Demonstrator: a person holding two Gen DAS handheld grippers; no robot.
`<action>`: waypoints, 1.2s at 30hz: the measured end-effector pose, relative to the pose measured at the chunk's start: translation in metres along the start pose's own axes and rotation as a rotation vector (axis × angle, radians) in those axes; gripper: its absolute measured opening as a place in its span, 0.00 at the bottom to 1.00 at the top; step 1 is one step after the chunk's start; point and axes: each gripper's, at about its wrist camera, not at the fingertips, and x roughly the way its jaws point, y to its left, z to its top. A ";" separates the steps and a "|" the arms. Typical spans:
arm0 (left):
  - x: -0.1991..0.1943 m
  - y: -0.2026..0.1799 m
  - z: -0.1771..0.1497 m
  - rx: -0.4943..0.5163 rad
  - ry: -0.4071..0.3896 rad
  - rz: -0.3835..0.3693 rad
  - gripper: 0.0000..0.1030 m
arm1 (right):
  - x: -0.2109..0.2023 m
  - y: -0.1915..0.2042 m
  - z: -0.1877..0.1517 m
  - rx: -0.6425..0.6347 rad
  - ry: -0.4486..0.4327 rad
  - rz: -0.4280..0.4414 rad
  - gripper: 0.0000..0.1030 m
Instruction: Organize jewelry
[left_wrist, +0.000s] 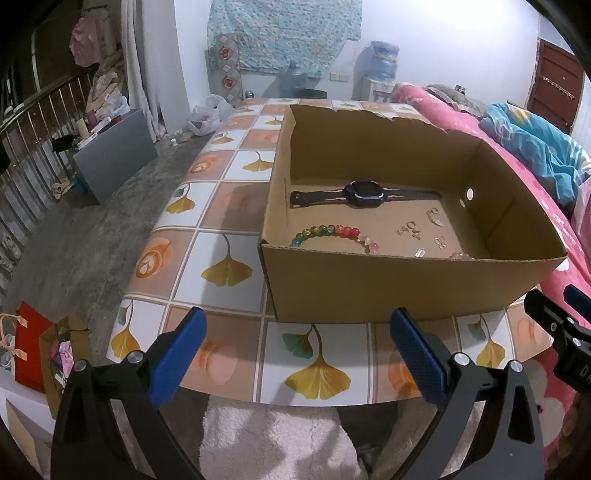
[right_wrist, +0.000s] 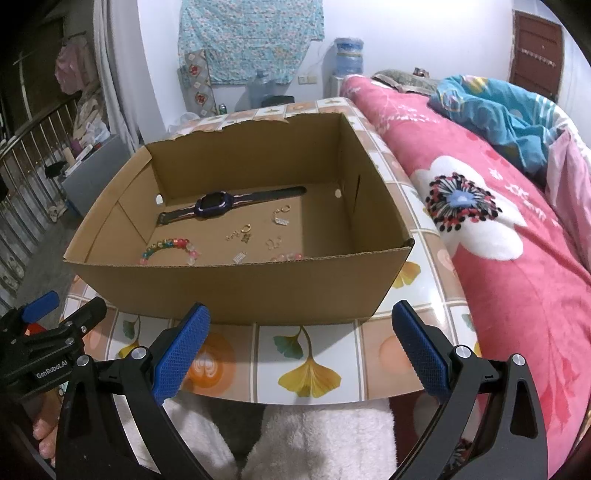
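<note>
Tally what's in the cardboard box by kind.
Watches: 1, the dark watch
Bead bracelets: 2, the multicolour bracelet and a pink bracelet partly hidden by the near wall
Small metal pieces: several, too small to count
Total countable: 3

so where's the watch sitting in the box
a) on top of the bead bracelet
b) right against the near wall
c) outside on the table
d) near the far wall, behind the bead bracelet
d: the watch lies flat on the floor of the cardboard box toward the far wall, with the bead bracelet nearer the front and apart from it.
</note>
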 end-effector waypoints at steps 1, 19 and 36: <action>0.000 0.000 0.000 0.002 0.001 0.000 0.95 | 0.000 0.000 0.000 0.001 -0.001 0.000 0.92; 0.000 -0.008 0.000 0.025 0.014 -0.011 0.95 | 0.000 0.000 0.001 0.014 0.005 0.003 0.92; 0.000 -0.009 0.001 0.026 0.018 -0.010 0.95 | 0.001 0.004 -0.004 0.023 0.017 0.008 0.92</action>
